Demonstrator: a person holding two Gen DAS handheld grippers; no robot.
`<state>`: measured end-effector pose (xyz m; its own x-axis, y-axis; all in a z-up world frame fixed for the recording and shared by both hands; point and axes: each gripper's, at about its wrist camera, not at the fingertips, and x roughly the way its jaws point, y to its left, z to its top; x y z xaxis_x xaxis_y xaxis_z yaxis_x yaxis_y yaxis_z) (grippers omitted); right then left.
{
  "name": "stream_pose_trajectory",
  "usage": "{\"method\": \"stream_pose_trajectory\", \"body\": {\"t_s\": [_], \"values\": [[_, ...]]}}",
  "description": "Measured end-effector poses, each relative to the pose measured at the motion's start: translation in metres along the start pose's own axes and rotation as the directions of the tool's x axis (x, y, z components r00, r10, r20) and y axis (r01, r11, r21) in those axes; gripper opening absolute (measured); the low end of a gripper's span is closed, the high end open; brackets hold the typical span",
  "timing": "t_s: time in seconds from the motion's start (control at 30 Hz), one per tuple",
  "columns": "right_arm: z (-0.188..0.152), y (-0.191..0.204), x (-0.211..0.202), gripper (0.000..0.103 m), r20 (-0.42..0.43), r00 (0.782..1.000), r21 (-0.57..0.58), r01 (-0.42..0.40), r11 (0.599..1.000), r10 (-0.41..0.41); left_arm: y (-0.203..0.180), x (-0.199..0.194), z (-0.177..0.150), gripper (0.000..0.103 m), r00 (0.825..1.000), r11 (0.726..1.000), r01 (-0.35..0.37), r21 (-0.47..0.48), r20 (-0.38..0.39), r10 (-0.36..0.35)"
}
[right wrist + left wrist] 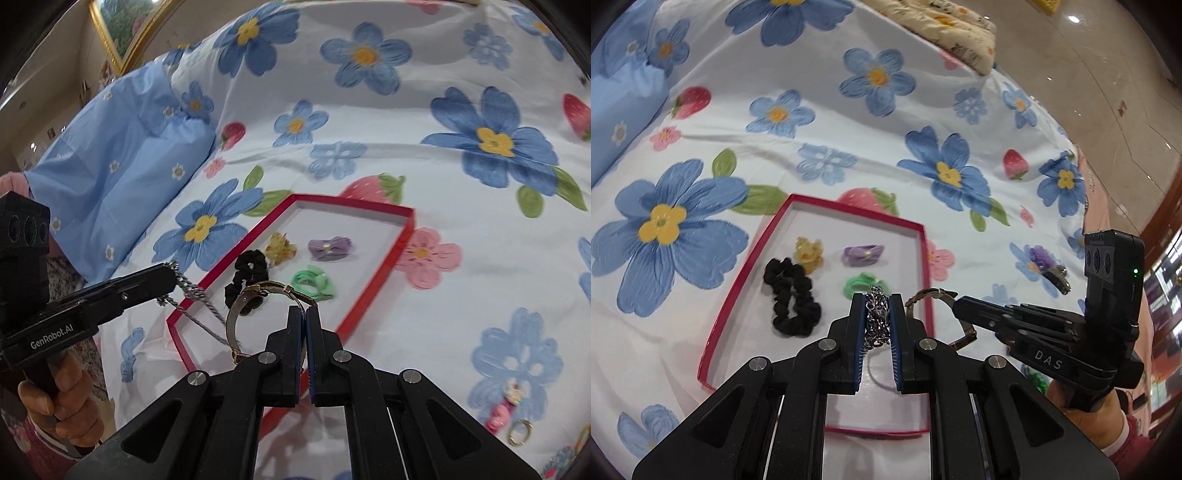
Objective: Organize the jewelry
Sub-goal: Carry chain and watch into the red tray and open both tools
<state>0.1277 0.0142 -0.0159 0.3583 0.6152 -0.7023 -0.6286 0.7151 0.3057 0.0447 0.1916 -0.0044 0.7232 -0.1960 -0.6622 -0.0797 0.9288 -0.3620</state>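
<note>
Silver chain pinched between left gripper fingers; right gripper fingers clamp watch strap.

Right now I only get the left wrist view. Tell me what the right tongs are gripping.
Observer: The right tongs are shut on a watch, pinched by its mesh band.
Operator: Report where my chain ends.
Observer: The chain hangs from the left tongs down over the red box.
Operator: Name anything loose on the far right.
Observer: A pink charm and a gold ring lie on the sheet.
</note>
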Motion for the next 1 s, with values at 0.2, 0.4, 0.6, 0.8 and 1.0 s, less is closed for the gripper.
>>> {"method": "stream_pose_trajectory", "body": {"t_s": [0.2, 0.4, 0.6, 0.8, 1.0], "values": [[0.001, 0.009, 0.028, 0.002, -0.049, 0.999, -0.026, 0.005, 1.000, -0.006, 0.023, 0.015, -0.004, 0.011, 0.999, 0.999, -0.030, -0.040, -0.027, 0.029], [-0.001, 0.012, 0.051, 0.003, -0.094, 0.995, -0.051, 0.027, 0.998, -0.032, 0.052, 0.034, -0.012, 0.011, 0.995, 0.993, -0.073, -0.093, -0.070, 0.067], [-0.001, 0.012, 0.072, 0.003, -0.139, 0.987, -0.091, 0.066, 0.994, -0.078, 0.072, 0.055, -0.020, 0.011, 0.984, 0.983, -0.136, -0.124, -0.136, 0.119], [0.000, 0.013, 0.085, 0.002, -0.171, 0.979, -0.122, 0.088, 0.989, -0.108, 0.076, 0.065, -0.026, 0.011, 0.971, 0.977, -0.186, -0.105, -0.169, 0.167], [0.000, 0.014, 0.090, 0.002, -0.184, 0.976, -0.142, 0.095, 0.985, -0.120, 0.076, 0.071, -0.027, 0.011, 0.962, 0.973, -0.211, -0.089, -0.193, 0.191]]}}
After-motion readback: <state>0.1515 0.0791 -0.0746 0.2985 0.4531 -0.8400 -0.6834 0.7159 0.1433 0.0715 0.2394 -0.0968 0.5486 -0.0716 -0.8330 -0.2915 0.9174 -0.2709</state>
